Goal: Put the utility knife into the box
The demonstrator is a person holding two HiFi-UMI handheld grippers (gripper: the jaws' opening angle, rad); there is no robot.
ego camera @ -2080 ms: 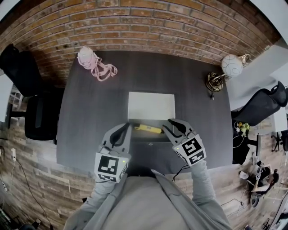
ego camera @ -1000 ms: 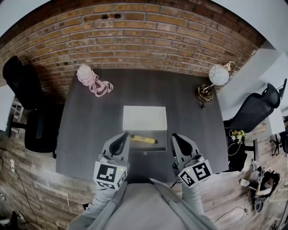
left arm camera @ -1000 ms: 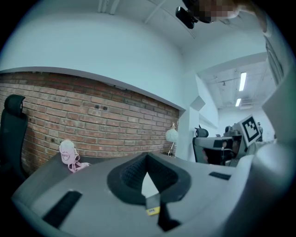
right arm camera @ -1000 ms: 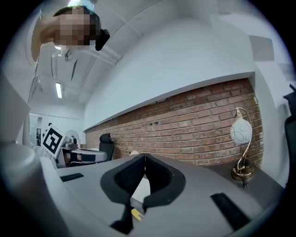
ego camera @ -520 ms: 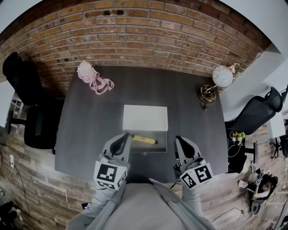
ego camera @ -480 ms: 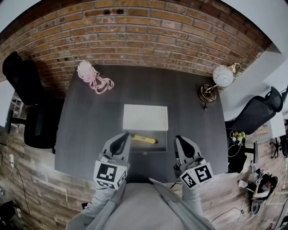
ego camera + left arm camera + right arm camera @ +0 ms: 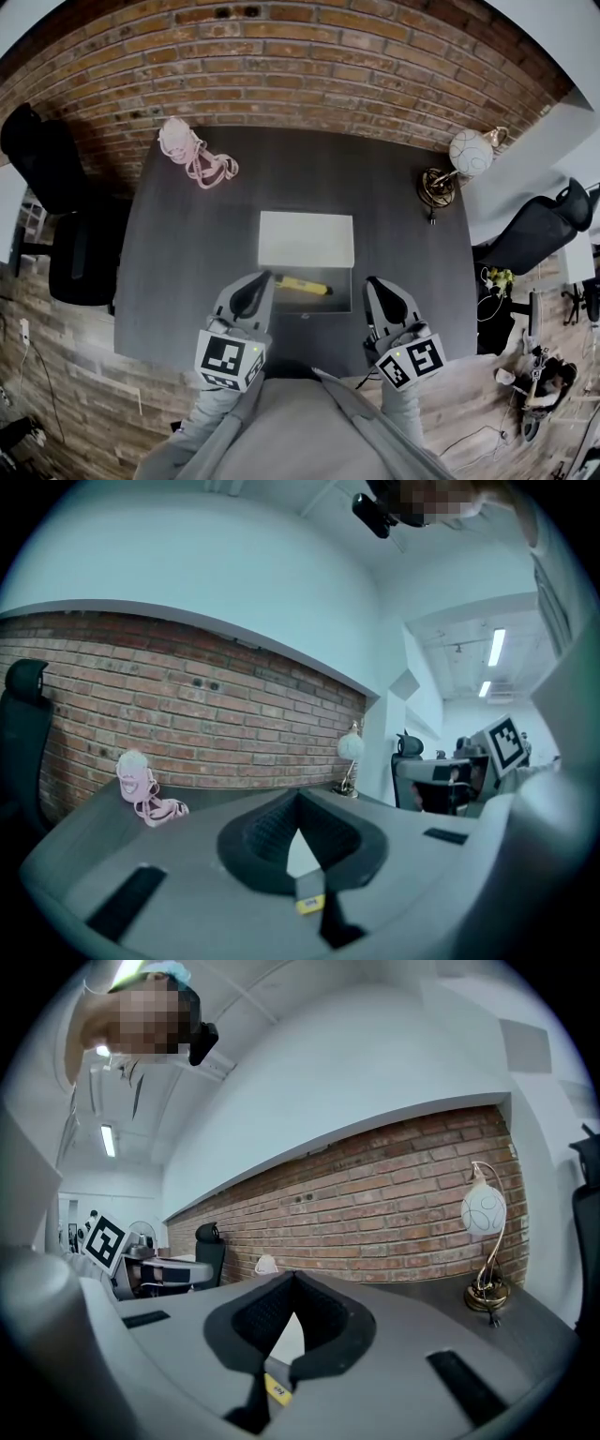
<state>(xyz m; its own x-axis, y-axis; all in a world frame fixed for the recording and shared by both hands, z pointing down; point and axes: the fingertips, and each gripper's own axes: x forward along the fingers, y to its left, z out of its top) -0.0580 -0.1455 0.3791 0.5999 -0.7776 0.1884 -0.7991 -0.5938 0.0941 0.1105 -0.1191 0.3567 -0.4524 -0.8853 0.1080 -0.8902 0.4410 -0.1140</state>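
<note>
Head view has the yellow utility knife [image 7: 302, 284] lying across the open tray of the box [image 7: 319, 302], just in front of its raised white lid [image 7: 307, 239], so by my reckoning the putting-in is as good as done. The left gripper [image 7: 255, 281] hangs at the box's near left corner and the right gripper [image 7: 375, 286] just off its near right side. Each one has its fingers closed on nothing, and neither touches the knife. If the lid is to come down next, I'd check first that the knife sits flat and fully inside the rim. Then I'd tip the lid from its far edge with one gripper, the other steadying the box on the tabletop [image 7: 187, 234].
</note>
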